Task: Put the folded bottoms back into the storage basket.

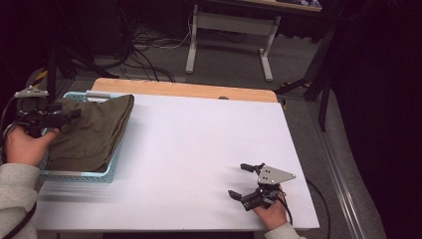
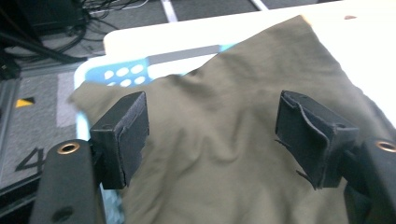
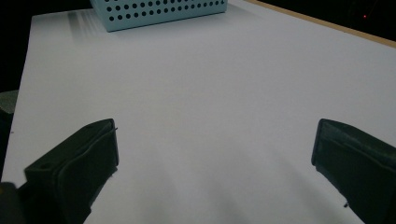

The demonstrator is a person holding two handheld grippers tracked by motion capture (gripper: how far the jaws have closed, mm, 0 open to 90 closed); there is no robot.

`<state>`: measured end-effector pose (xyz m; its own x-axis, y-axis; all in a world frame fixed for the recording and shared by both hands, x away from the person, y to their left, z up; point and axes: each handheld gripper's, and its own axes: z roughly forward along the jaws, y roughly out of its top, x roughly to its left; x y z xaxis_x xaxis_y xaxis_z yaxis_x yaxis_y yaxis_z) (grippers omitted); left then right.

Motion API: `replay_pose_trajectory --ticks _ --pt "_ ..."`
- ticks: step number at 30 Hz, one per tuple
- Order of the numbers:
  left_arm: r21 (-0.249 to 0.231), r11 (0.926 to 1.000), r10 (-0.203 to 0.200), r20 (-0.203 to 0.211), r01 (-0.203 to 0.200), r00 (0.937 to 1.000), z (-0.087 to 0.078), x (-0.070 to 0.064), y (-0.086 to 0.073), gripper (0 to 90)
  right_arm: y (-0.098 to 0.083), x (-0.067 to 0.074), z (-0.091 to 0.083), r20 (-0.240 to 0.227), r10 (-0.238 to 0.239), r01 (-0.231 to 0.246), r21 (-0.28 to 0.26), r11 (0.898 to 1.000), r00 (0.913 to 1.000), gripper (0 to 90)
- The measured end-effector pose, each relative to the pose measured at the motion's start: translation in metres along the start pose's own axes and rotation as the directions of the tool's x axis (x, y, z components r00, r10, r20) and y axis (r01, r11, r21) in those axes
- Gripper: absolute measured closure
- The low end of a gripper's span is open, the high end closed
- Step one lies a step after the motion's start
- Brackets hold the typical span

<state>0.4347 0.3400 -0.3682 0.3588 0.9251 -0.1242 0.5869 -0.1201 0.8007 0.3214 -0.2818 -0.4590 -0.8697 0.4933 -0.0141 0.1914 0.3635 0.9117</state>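
Observation:
An olive-green folded cloth (image 1: 94, 129) lies in a light blue perforated basket (image 1: 79, 174) at the table's left edge. My left gripper (image 1: 74, 113) hovers over the cloth's left side, open, with nothing between its jaws. Seen from the left gripper view, the cloth (image 2: 224, 116) spreads beneath the wide-apart pads (image 2: 126, 135). My right gripper (image 1: 240, 180) rests low on the white table (image 1: 199, 149) near its front right corner, open and holding nothing. The right gripper view has the basket (image 3: 159, 11) far across the bare white surface.
The cloth drapes over the basket's right rim. A wooden strip (image 1: 184, 89) edges the table's far side. Beyond it stand a white desk frame (image 1: 229, 40) and tangled cables (image 1: 144, 50) on the grey floor.

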Motion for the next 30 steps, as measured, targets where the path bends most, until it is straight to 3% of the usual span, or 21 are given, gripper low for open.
replay_pose_trajectory --ticks 8,17,30 --pt "0.001 0.9994 0.033 0.041 -0.033 0.9986 0.015 -0.022 0.016 26.6 -0.001 -0.001 -0.001 0.005 0.002 -0.002 -0.001 1.000 1.0000 1.1" --pt "0.027 0.9960 0.083 0.084 -0.085 0.9930 0.040 -0.049 0.031 30.9 -0.002 0.000 -0.003 0.019 -0.004 0.004 -0.002 1.000 0.9998 1.1" --pt "0.089 0.9877 0.116 0.132 -0.128 0.9844 0.075 -0.074 0.036 33.3 -0.002 0.001 -0.005 0.026 -0.004 0.004 -0.004 1.000 0.9997 1.2"
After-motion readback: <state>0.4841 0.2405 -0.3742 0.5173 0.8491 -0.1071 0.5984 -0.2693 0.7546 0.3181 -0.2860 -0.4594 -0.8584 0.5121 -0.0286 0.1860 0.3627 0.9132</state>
